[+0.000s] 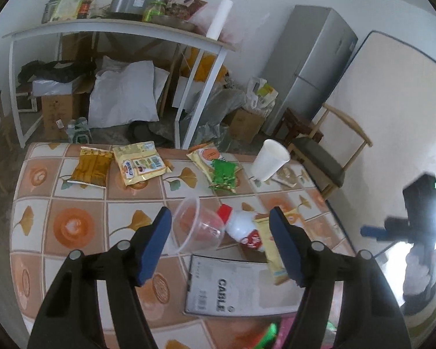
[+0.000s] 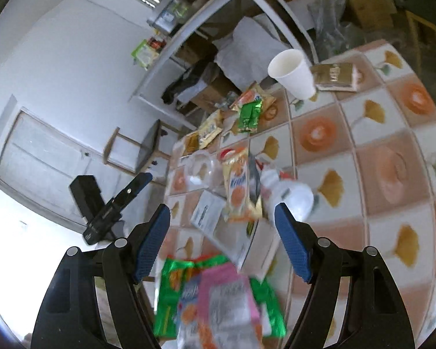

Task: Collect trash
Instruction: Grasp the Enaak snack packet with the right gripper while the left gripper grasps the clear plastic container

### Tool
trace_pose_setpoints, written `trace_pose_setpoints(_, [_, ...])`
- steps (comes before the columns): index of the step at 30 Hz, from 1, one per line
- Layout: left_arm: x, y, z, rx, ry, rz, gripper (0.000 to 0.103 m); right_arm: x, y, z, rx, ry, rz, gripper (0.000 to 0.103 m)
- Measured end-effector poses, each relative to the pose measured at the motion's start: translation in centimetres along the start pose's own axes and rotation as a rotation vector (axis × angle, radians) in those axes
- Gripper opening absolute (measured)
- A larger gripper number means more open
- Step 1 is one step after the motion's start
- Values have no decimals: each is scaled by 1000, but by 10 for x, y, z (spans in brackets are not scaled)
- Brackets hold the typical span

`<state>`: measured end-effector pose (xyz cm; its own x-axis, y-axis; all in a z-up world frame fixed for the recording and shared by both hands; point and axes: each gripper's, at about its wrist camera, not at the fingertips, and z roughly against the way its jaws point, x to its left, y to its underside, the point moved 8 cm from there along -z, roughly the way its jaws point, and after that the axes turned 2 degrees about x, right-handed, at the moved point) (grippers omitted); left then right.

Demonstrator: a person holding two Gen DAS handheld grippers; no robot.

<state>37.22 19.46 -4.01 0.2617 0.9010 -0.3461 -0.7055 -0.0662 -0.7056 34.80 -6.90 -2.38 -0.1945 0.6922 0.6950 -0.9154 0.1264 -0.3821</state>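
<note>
Litter all over the tiled table (image 1: 81,203): wrappers at the far edge, a paper cup (image 1: 269,160) standing at the far right corner, and close in a clear plastic cup (image 1: 197,226) tipped on its side, touching a small white bottle (image 1: 241,226) with a red cap. Left gripper (image 1: 219,247) hanging above that pair, jaws well apart with nothing pinched, the plastic cup framed between the blue pads but not touched. Right gripper (image 2: 222,244) likewise spread wide and empty, over a heap of snack packets (image 2: 218,299) and a flat cardboard box (image 2: 206,212) at the near edge; picture blurred there, so exact contact impossible to tell. Probably best to take the plastic cup first: bring the left pads down either side of the wall near the rim, not the slick curved middle, and close gently, since thin plastic likely to buckle or squirt out. Worth keeping the bottle clear, being round and apt to roll toward the table edge if nudged. For the right side, better to pinch one packet by a crimped end than to grab at the whole pile.
</note>
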Motion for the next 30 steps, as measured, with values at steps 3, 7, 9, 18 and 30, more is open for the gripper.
trace_pose_setpoints(3, [5,1,-17,18,-18,-28,67,-3,-21,-31,37,43,30,72])
trace_pose_setpoints(7, [11,6,-42,63,-31,-33,60,-11,-32,-61,91,78,43,72])
trace_pose_setpoints(9, [14,9,-51,83,-28,-25,56,-15,-34,-72,117,95,47,72])
trace_pose_setpoints(18, [22,21,-73,134,0,18,32,-23,-35,-95,183,111,66,65])
trace_pose_setpoints(30, [22,24,-73,128,12,33,8,-23,-33,-112,214,184,143,25])
